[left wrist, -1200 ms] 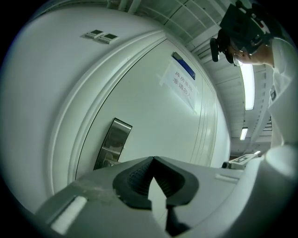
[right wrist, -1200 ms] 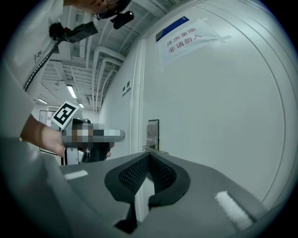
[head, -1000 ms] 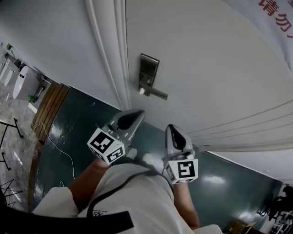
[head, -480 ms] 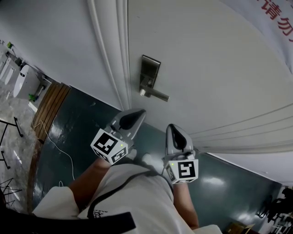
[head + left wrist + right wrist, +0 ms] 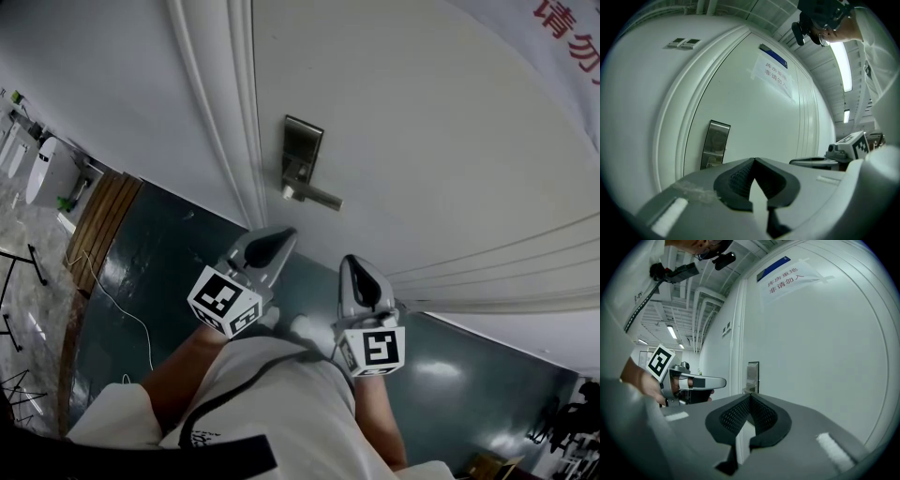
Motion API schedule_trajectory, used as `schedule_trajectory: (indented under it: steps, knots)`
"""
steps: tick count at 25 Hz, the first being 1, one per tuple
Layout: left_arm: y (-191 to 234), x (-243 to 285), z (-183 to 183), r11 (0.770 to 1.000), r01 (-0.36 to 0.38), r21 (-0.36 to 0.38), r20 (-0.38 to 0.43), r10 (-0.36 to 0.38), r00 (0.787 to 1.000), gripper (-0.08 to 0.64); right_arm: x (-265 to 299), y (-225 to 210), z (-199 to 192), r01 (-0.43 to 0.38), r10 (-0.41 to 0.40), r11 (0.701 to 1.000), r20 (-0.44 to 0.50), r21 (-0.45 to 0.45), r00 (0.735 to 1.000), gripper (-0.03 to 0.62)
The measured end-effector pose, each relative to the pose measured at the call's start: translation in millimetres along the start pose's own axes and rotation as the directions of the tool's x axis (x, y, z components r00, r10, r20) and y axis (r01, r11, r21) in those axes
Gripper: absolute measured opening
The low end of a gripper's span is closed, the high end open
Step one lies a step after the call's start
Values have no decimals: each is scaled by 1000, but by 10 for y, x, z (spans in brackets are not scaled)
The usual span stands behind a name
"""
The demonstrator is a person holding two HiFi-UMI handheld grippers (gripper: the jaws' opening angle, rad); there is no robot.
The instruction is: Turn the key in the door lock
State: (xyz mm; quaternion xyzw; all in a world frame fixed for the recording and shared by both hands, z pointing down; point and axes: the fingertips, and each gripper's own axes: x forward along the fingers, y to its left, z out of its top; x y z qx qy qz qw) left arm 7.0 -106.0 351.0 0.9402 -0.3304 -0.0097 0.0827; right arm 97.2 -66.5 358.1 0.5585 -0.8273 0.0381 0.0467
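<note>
Currently left gripper (image 5: 279,236) clenched, empty; right gripper (image 5: 356,264) likewise clenched, empty; both apart from lock plate (image 5: 302,150), lever handle (image 5: 317,195) on white door (image 5: 422,112).

Setting: corridor of an institutional or industrial building, at a restricted storeroom-type door.

Evidence recorded:
- White panelled door (image 5: 422,141), set in a moulded white frame (image 5: 220,122) and fitted with a metal lock plate (image 5: 302,150) and lever handle (image 5: 314,195).
- Paper notice (image 5: 792,281) in red Chinese characters, taped to the door under a blue plate (image 5: 773,267).
- Open ceiling, where exposed pipes and ducts (image 5: 705,305) and strip lights (image 5: 671,332) are seen.
- Glossy dark green floor (image 5: 159,272), of the coated kind laid in utility buildings.
- Loose white cable (image 5: 117,300) trailed across the floor beside a slatted wooden panel (image 5: 101,225).
</note>
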Motion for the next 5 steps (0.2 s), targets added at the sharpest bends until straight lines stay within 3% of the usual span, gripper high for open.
schedule_trajectory:
  steps: [5]
  knots:
    - [35,26,-39,1000,-7,-9,-10,7,1000,3,-11,-51,-32,6,-6,1000,-12,-7,1000,8]
